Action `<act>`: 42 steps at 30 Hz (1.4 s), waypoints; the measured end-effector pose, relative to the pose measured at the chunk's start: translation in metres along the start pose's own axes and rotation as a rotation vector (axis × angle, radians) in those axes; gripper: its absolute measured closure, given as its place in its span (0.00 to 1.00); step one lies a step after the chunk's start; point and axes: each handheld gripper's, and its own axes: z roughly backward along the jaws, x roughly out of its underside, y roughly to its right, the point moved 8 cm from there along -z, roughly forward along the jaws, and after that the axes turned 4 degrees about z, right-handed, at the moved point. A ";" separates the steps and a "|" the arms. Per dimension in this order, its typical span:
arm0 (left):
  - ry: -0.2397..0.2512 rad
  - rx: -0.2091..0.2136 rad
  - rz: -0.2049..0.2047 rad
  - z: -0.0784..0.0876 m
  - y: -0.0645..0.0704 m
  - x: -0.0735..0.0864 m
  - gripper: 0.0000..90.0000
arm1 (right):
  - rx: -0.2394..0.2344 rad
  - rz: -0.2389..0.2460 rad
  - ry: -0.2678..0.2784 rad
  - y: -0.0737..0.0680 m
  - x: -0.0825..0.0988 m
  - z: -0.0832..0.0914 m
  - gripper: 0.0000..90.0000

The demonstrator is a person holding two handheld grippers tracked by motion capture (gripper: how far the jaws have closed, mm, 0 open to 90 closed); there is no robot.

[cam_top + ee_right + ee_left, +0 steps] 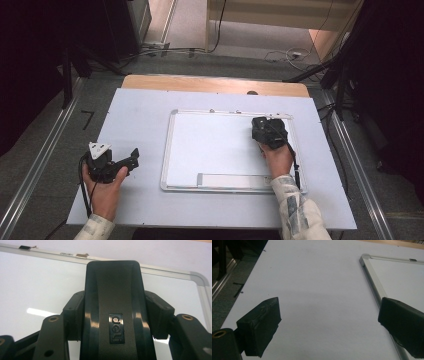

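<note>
1. The right claw (113,315) is closed on a black eraser (113,290), over the far right part of the whiteboard (210,145).
2. The left claw (329,322) is open and holds nothing, above the desk (135,115) left of the board.
3. The eraser looks light, stiff and smooth; I think its two long sides give the best hold.

free: bare table (140,110) left of whiteboard (215,145) | obstacle: eraser (113,315) in right gripper (269,131)
</note>
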 end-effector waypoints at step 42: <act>0.001 -0.005 0.006 0.001 -0.002 0.000 0.05 | 0.124 -0.100 -0.042 0.069 0.016 -0.020 0.29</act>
